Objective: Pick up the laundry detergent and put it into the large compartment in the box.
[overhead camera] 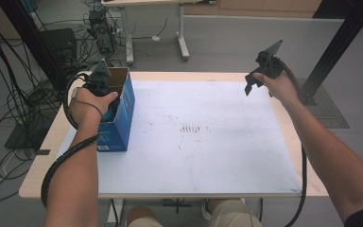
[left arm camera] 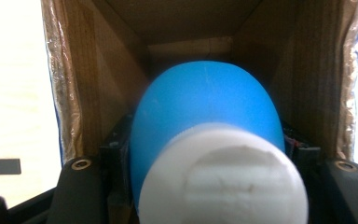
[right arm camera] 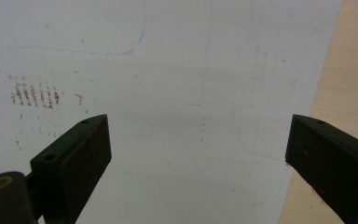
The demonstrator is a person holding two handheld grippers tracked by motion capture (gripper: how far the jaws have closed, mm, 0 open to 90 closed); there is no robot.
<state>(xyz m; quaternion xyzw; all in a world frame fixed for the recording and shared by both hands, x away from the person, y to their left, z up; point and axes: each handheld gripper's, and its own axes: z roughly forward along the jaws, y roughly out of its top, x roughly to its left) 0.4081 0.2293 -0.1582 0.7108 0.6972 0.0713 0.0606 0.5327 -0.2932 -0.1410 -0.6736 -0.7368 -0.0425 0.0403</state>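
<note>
fingers (right arm camera: 86, 154) spread wide, white mat (right arm camera: 191, 70) below

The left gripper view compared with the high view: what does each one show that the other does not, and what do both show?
Left gripper view alone: a blue plastic bottle with a white cap clamped by the left gripper, and the box's brown inside. High view alone: the right gripper, open above the white table mat, and both forearms. Both: the blue cardboard box.

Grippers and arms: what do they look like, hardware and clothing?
Both tools are black. The left tool carries a grey three-cornered plate on top and trails a thick black cable that loops beside the forearm. The right tool has blocky rectangular black jaws with reddish scuffs and round screw holes; its black cable hangs past the table edge. Forearms are bare; a dark short sleeve shows at the right arm.
</note>
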